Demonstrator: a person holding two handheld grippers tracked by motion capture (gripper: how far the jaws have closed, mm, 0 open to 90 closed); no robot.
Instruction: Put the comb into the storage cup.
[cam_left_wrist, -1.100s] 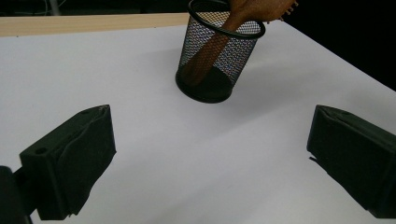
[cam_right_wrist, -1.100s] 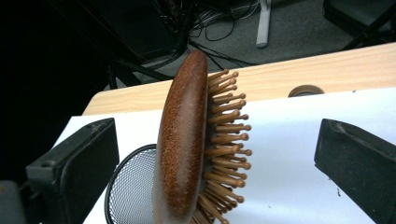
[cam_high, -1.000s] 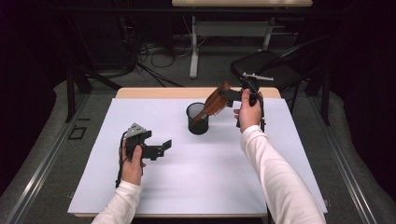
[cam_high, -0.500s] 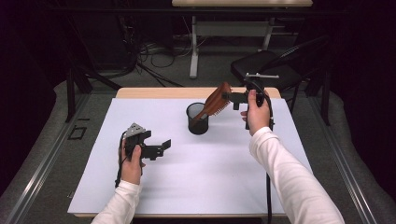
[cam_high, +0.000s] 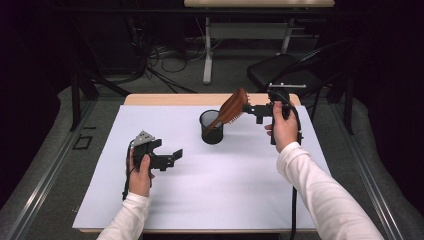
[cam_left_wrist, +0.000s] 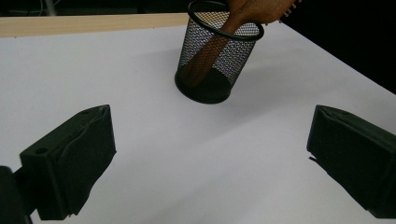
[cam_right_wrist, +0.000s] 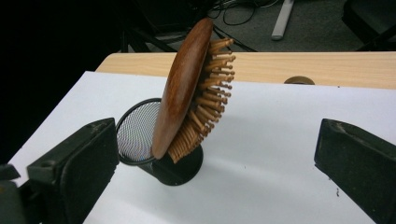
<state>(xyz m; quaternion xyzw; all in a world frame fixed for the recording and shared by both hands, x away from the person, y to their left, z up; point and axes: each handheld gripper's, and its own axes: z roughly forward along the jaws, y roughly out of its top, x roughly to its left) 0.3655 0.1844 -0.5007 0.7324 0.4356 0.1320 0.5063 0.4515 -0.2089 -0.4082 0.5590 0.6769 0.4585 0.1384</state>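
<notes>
You've got the table (cam_high: 210, 200) spread out in front of you, white sheet over the top with a strip of bare wood along the far edge. Behind it, on the floor, a black chair (cam_high: 285, 72) and a tangle of cables (cam_high: 165, 55).

Near the far middle of the table stands the black mesh cup (cam_high: 211, 127), upright. The wooden hairbrush (cam_high: 227, 112) sits in it handle-down, tilted, its oval head leaning out over the cup's rim toward your right side. In the right gripper view the polished back of the head faces left and the wooden bristles point right.

Your right gripper (cam_high: 250, 108) is up at the far right, held level and aimed at the brush head. Its fingers are spread wide, with the brush head just ahead of them and nothing between them; whether a fingertip touches the head I cannot tell.

Your left gripper (cam_high: 172, 156) is low over the near-left part of the sheet, well apart from the cup. Its fingers are wide apart too, holding nothing, with the cup straight ahead.
</notes>
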